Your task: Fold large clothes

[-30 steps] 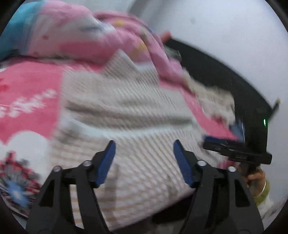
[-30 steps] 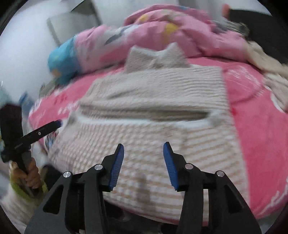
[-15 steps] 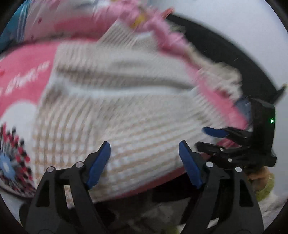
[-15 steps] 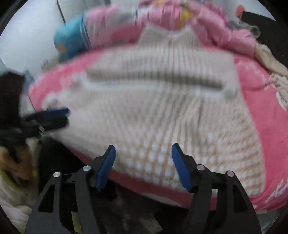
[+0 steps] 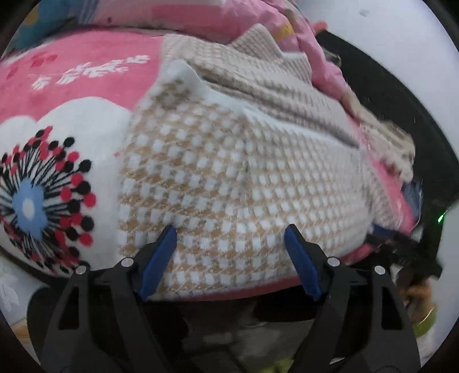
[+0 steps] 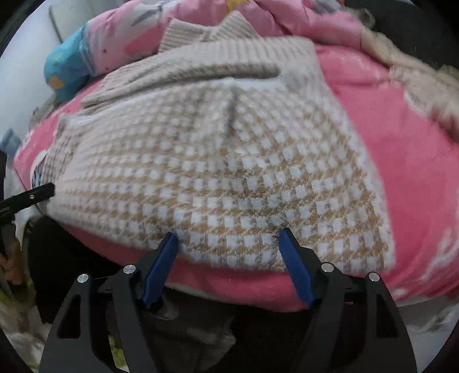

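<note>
Both grippers spread wide over sweater hem, nothing pinched.
Left gripper [image 5: 231, 254] wide apart; right gripper [image 6: 228, 256] jaws opening, empty. Checked sweater [image 6: 218, 172] lies flat on pink blanket [image 6: 401, 160] at bed's near edge, collar toward pink quilt [image 6: 183, 25] at far edge.

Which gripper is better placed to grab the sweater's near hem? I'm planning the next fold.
Roughly even. The right gripper, jaws opening, sits at the sweater hem; the left gripper, open, sits over the fabric.

Quilt heap [image 5: 200, 17] behind sweater [image 5: 243, 183]
</note>
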Motion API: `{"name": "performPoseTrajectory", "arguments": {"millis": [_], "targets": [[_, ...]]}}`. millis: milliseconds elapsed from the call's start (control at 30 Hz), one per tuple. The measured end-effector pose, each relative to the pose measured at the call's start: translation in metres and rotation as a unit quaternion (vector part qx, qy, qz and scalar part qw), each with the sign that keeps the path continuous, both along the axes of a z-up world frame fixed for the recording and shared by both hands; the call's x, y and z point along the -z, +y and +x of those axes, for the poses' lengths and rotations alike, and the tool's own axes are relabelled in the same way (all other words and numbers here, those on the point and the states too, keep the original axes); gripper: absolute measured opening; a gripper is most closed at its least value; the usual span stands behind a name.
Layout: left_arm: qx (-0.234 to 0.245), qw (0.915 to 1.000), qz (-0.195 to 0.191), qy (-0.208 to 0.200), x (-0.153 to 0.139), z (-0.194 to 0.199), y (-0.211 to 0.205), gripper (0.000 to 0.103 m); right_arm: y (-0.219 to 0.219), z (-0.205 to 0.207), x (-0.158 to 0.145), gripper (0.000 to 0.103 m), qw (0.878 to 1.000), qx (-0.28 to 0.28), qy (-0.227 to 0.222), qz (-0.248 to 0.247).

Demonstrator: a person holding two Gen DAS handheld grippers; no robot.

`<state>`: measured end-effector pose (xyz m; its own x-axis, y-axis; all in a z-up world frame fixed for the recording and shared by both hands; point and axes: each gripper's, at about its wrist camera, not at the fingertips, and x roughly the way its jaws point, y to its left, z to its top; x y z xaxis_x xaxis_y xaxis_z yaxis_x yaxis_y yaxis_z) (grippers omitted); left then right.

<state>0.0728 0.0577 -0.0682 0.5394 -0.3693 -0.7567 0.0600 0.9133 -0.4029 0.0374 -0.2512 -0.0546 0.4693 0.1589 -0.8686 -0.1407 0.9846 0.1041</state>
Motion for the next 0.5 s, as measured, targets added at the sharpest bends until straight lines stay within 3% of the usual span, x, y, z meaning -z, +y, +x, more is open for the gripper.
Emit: {"name": "performPoseTrajectory", "arguments": {"millis": [100, 200, 267, 333, 500], "targets": [[-0.009, 0.9998, 0.011, -0.011, -0.015, -0.010, 0.000, 0.074, 0.014, 0.001, -0.016, 0.072, 1.000, -0.001, -0.006, -0.012], [-0.020, 0.9993, 0.022, -0.025, -0.028, -0.015, 0.003, 0.074, 0.014, 0.003, -0.038, 0.074, 0.999, 0.014, -0.016, 0.026], [-0.023, 0.9986, 0.026, -0.039, -0.039, -0.014, 0.007, 0.076, 0.013, 0.004, -0.052, 0.084, 0.997, 0.018, -0.031, 0.063], [-0.028, 0.9974, 0.042, -0.050, -0.048, -0.006, 0.005, 0.079, 0.015, 0.009, -0.062, 0.088, 0.996, 0.016, -0.042, 0.081], [-0.026, 0.9923, 0.107, -0.056, -0.058, 0.031, -0.015, 0.080, 0.024, 0.025, -0.063, 0.088, 0.996, 0.011, -0.038, 0.075]]}}
